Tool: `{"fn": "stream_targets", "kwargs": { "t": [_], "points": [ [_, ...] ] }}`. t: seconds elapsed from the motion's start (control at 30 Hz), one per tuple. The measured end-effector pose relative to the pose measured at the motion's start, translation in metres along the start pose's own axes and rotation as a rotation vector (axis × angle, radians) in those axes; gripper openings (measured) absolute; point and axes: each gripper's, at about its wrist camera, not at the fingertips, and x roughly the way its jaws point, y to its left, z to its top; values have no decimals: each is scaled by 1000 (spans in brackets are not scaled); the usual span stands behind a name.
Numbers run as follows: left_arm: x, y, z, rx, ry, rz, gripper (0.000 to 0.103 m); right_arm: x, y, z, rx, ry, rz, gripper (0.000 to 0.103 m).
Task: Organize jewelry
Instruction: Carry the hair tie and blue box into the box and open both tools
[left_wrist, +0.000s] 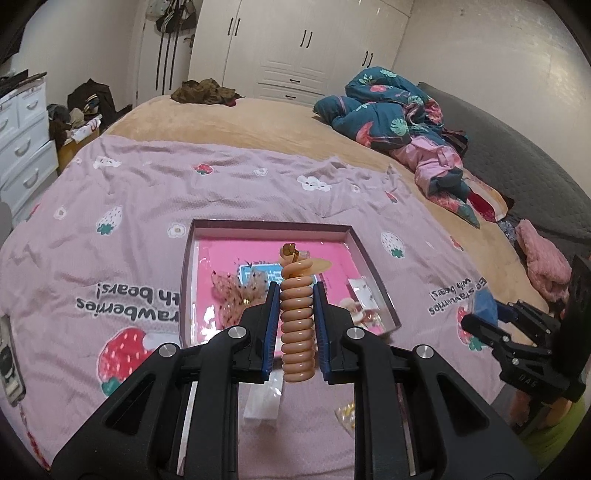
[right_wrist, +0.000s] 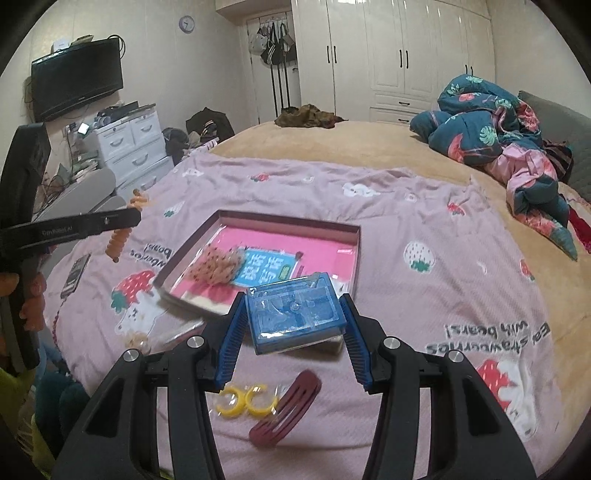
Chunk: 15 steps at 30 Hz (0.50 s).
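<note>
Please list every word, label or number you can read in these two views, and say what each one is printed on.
"strawberries" and "bears!", upside down, on the pink strawberry-print bedsheet.
"with bears!", upside down, on the same bedsheet.
"DA6", roughly, on the black body of the right claw.
A white brand word on the black arm of the left claw: too blurred to read.
Characters on the blue card in the pink-lined shallow box: unreadable.

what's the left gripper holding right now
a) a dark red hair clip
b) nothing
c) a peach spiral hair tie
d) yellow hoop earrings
c: the left gripper is clamped on the peach spiral hair tie, while the yellow hoop earrings and dark red hair clip lie on the bed cover.
</note>
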Motion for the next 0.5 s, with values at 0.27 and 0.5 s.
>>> {"fn": "stream_targets", "kwargs": {
  "t": [0.27,0.5],
  "points": [
    [23,12,13,-14,12,18,11,26,-10,23,-6,-7,-6,49],
    [41,20,17,-15,27,30,11,49,-15,36,-1,-5,-3,49]
  ]
}}
